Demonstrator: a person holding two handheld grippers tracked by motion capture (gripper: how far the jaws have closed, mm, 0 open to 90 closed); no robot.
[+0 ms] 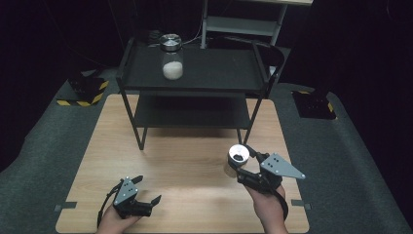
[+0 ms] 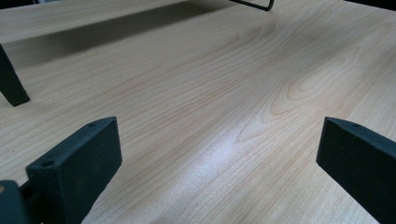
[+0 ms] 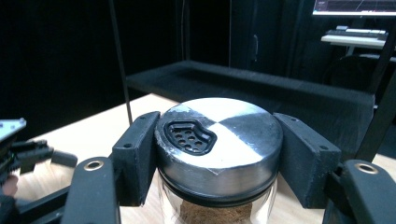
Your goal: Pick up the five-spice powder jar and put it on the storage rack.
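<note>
A: What is held by the right gripper [image 1: 242, 165]?

B: A glass shaker jar [image 1: 236, 161] with a silver metal lid is clamped between its two black jaws. In the high view it is seen at the lower right of the frame, above the wooden worktop [image 1: 185, 161]. In the right gripper view the jar [image 3: 218, 154] sits at the lower centre, with the jaws pressed against either side of the lid. A black pouring insert with small holes is set into the lid's top, and a brown, grainy filling is seen through the glass below.

A: Is the jar resting on the worktop?

B: That cannot be told for certain; its base is hidden behind the gripper in the high view.

A: And the left gripper [image 1: 147, 190]?

B: It is found at the lower left of the high view, low over the worktop, with its jaws spread well apart. Nothing is held between them; in the left gripper view bare wood grain [image 2: 210, 116] is seen in the gap.

A: What else is placed nearby?

B: A black two-level shelf rack [image 1: 195, 80] stands at the far edge of the worktop, in the upper centre of the high view. A second jar [image 1: 172, 57] with a silver lid and white contents is set on the rack's top shelf, toward its left, well apart from both grippers.
</note>
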